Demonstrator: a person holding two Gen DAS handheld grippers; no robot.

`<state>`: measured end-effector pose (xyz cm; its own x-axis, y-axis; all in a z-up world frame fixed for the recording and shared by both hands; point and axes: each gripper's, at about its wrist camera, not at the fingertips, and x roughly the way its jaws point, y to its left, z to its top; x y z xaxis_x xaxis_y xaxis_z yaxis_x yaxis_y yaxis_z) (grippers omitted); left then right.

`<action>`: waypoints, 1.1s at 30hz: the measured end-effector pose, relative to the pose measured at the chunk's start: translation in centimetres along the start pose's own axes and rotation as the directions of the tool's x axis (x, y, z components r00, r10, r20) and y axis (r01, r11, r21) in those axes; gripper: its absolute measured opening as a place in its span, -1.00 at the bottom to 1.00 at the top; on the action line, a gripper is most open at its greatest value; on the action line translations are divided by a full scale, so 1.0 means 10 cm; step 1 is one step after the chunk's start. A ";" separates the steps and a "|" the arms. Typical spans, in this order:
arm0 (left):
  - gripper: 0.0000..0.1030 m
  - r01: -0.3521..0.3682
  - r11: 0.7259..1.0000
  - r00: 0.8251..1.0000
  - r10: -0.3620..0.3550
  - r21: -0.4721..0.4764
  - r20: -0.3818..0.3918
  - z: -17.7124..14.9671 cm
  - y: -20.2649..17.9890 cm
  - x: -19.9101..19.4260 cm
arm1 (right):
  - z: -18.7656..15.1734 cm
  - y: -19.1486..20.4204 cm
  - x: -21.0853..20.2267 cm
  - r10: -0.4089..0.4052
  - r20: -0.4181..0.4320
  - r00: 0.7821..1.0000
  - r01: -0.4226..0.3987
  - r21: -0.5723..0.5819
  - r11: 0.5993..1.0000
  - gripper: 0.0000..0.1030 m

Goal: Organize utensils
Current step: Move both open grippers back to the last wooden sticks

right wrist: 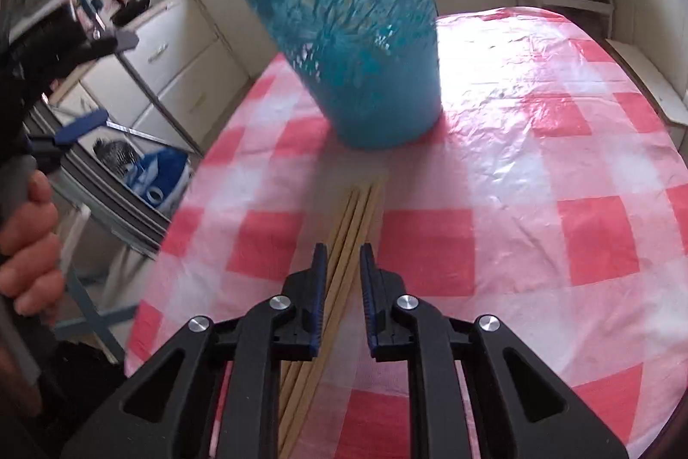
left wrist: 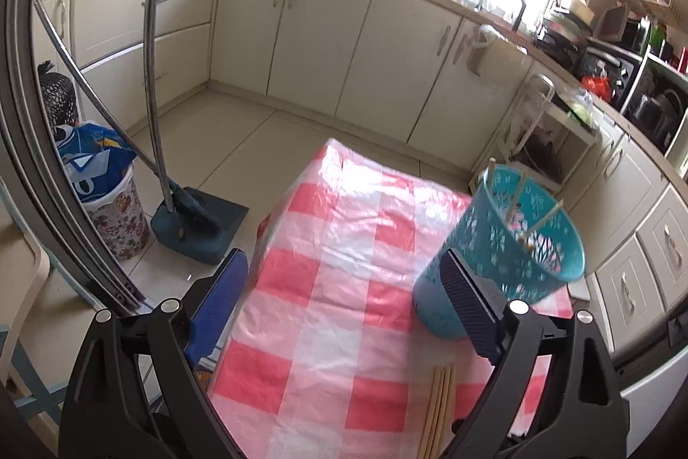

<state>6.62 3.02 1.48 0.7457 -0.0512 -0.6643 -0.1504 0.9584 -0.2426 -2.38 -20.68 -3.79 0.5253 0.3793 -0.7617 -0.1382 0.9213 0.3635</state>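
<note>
A table under a red-and-white checked cloth was shown, with a perforated teal basket stood on it and a bundle of wooden chopsticks laid flat just in front of the basket. Several chopsticks already in the basket were seen leaning on its rim. The step in hand was judged to be the pick-up of the next chopsticks for transfer to the basket. The right gripper was angled steeply down over the bundle, its fingers slightly parted and astride the sticks, with no pad seen pressed on them; lowering and closing on the bundle would be called for next. The left gripper was held by a hand beside the table, fingers wide apart and empty, the basket lying just beyond its right finger.
</note>
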 end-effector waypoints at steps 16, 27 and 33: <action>0.74 0.003 0.979 0.986 0.030 0.203 -0.161 -0.34 -0.20 0.33 | 0.03 0.02 0.27 -0.114 -0.004 0.994 0.113 -0.039 0.993 -0.69; 0.75 0.065 0.931 0.940 0.063 0.358 -0.335 -0.80 -0.48 0.68 | -0.02 0.04 0.25 -0.158 -0.028 0.987 0.152 -0.149 0.977 -0.76; 0.75 0.086 0.913 0.922 0.078 0.398 -0.378 -1.00 -0.59 0.78 | 0.00 -0.13 0.18 -0.163 -0.037 0.986 0.157 -0.125 0.980 -0.77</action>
<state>6.86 -5.87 -9.38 0.4305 -0.0790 -0.8991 0.1855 0.9827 0.0024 -1.25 -21.24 -5.63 0.5093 0.2271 -0.8301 -0.1580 0.9728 0.1692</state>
